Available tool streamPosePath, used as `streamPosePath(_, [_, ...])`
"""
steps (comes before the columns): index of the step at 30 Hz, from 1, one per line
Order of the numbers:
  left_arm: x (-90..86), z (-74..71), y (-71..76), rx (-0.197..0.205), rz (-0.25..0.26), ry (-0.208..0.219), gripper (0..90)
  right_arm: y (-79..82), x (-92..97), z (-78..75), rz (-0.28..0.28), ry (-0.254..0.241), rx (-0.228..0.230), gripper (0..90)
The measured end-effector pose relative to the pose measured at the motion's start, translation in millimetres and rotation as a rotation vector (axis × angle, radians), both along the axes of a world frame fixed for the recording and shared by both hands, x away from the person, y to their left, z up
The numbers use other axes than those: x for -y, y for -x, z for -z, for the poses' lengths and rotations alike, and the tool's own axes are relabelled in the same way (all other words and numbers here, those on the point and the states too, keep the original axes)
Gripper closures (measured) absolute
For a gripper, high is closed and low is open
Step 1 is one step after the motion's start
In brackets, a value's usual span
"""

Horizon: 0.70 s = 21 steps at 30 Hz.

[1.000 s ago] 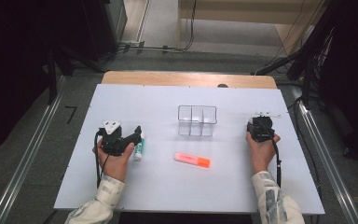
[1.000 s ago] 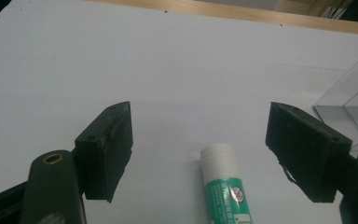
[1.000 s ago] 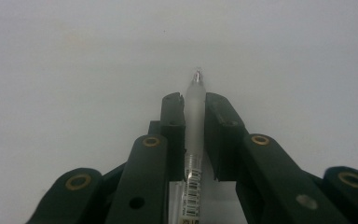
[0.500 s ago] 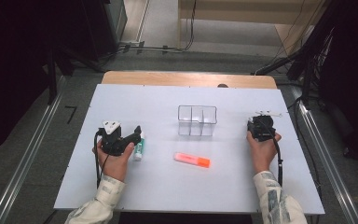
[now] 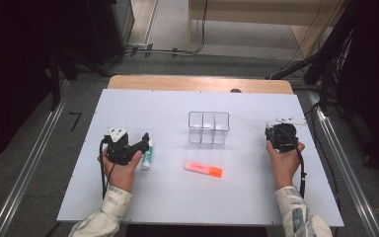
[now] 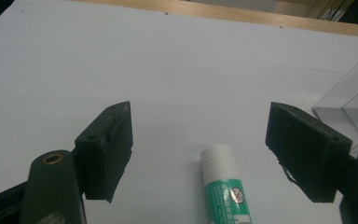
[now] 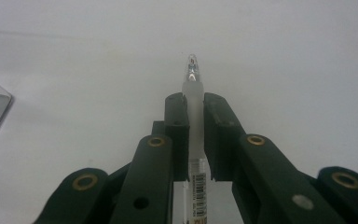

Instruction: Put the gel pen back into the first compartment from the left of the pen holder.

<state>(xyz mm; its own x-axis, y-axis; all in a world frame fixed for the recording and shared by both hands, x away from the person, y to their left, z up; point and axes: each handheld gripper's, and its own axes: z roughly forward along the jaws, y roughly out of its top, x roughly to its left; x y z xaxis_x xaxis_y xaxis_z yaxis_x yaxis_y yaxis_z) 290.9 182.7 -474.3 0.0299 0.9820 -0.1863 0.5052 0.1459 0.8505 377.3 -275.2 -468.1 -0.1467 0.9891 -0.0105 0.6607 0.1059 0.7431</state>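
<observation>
The right tool (image 7: 195, 112) clamps a slim translucent pen with a clear cap (image 7: 193, 79) above the white surface (image 5: 168, 197). The left tool (image 6: 200, 144) gapes around a green-and-white glue stick (image 6: 223, 186) lying there.

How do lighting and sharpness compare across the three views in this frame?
High view: white table evenly bright, surroundings nearly black, orange marker slightly soft. Left gripper view: dim and bluish, glue stick readable. Right gripper view: grey, a glint on the pen tip, near label blurred.
</observation>
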Motion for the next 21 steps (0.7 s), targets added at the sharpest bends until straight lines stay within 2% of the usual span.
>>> streamPosePath(8, [-0.7,-0.5,0.1,0.001,-0.002,0.001,23.1,4.0,-5.1,-10.9,-0.036,-0.031,0.023,78.9])
streamPosePath(15, [-1.9,-0.9,0.3,0.005,-0.002,0.002,23.1,3.4,-25.0,-30.1,-0.094,-0.045,0.066,78.9])
streamPosePath(21, [-4.6,-0.8,0.5,0.002,-0.012,0.002,23.1,1.5,-39.4,-40.0,-0.129,-0.048,0.084,78.9])
